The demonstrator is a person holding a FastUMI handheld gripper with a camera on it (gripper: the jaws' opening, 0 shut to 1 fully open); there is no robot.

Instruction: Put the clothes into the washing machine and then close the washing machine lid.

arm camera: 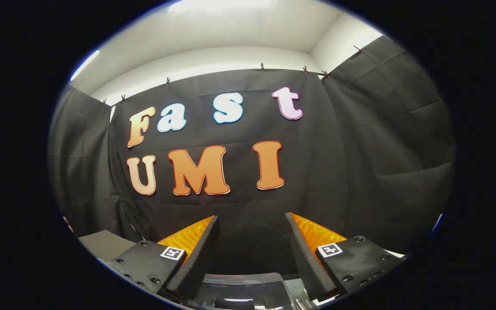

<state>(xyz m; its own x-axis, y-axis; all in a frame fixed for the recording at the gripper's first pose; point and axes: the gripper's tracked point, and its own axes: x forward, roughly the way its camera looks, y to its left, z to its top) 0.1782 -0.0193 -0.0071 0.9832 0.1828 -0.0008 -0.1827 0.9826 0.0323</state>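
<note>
Gripper point(252, 224) raised level, facing booth's cloth wall point(360, 150); fingers spread wide, nothing between them. Glossy dark washing machine top point(241, 290) just below fingers; lid state unclear. Clothes' whereabouts: cannot tell. Step undecidable: fits approach or withdrawal.

Washing machine point(243, 290) sits below the parted, empty tongs point(252, 219).

Gripper point(251, 224) agape (nothing btwn fingers)
</note>
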